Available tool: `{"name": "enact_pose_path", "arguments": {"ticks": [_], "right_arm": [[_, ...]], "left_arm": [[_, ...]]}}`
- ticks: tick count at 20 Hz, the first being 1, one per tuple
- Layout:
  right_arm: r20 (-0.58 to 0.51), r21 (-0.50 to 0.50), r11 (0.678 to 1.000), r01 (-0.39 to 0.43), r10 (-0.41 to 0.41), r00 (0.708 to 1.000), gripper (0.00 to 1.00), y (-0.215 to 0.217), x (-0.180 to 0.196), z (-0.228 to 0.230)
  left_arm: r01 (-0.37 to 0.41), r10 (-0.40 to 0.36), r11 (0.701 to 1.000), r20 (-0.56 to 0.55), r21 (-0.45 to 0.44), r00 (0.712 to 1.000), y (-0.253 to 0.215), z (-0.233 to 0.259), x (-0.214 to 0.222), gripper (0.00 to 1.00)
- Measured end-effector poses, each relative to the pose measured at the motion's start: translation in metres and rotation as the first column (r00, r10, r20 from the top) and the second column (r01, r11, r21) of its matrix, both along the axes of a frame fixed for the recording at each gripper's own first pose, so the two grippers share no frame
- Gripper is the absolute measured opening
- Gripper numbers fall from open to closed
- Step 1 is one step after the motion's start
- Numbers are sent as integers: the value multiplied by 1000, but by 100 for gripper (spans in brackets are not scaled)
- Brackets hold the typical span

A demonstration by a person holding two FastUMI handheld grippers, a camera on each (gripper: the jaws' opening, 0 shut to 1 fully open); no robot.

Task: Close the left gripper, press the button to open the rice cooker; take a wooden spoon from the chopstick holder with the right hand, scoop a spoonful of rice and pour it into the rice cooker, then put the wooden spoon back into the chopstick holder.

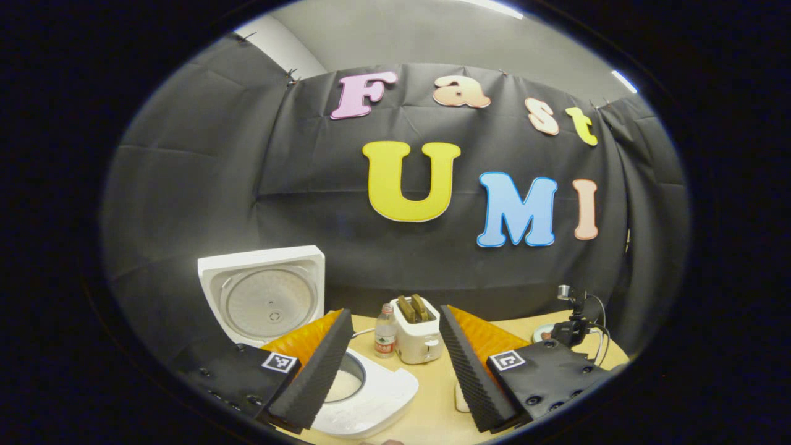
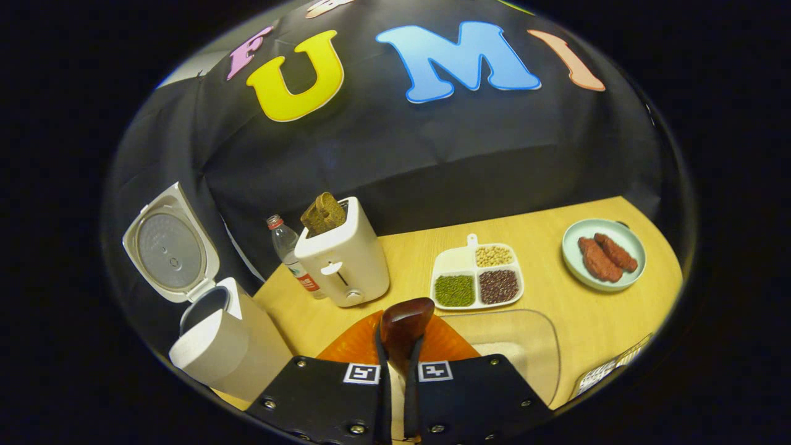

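The white rice cooker [image 1: 371, 395] stands open just below my left gripper [image 1: 394, 309], its lid [image 1: 266, 296] raised at the back. White rice shows in its pot [image 1: 345, 384]. The left gripper is open with nothing between its fingers. In the right gripper view the open rice cooker [image 2: 216, 346] is at the far left with its lid [image 2: 170, 244] tilted back. My right gripper [image 2: 398, 346] is shut on the wooden spoon [image 2: 405, 321], whose dark bowl sticks out past the fingertips. I see no rice on the spoon. A clear container of rice [image 2: 525, 343] lies just right of it.
A white toaster [image 2: 343, 262] with toast and a water bottle [image 2: 287, 253] stand behind the cooker. A divided tray of beans [image 2: 476, 278] and a plate of sausages [image 2: 602, 253] sit on the wooden table [image 2: 556, 309]. A small camera stand [image 1: 571, 324] is at the right.
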State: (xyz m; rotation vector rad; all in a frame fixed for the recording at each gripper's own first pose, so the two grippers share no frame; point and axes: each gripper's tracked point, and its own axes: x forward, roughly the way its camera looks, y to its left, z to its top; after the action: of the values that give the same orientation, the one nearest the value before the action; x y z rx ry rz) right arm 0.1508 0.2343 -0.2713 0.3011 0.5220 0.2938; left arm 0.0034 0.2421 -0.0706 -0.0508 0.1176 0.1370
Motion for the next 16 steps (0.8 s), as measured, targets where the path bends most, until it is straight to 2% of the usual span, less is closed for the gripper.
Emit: {"name": "enact_pose_path", "arguments": {"ticks": [3, 4, 6, 9, 12, 13, 16], "right_arm": [[-50, 111, 994, 10, -5, 999, 8, 2, -2, -1], [-67, 154, 988, 27, -16, 998, 8, -4, -1, 0], [-92, 258, 963, 75, -52, 994, 8, -20, 1, 9], [-117, 409, 898, 162, -125, 985, 8, -55, 1, 29], [-121, 515, 826, 228, -193, 974, 8, -91, -3, 53], [-117, 537, 808, 242, -212, 970, 8, -102, -5, 61], [-108, 628, 735, 257, -245, 963, 8, -123, -13, 91]], "left_arm": [[-5, 5, 1000, -5, 8, 1000, 5, -2, -1, 97], [-5, 5, 1000, -1, 8, 1000, 5, 2, -2, 100], [-3, 3, 1000, 4, -2, 1000, 5, 3, -4, 97], [-6, 6, 1000, 0, -8, 1000, 6, 0, -6, 100], [8, -7, 1000, 16, -20, 1000, 2, 6, -8, 97], [19, -18, 1000, 21, -22, 1000, 0, 6, -9, 100], [32, -32, 999, 4, -20, 999, 0, -2, -12, 97]]}}
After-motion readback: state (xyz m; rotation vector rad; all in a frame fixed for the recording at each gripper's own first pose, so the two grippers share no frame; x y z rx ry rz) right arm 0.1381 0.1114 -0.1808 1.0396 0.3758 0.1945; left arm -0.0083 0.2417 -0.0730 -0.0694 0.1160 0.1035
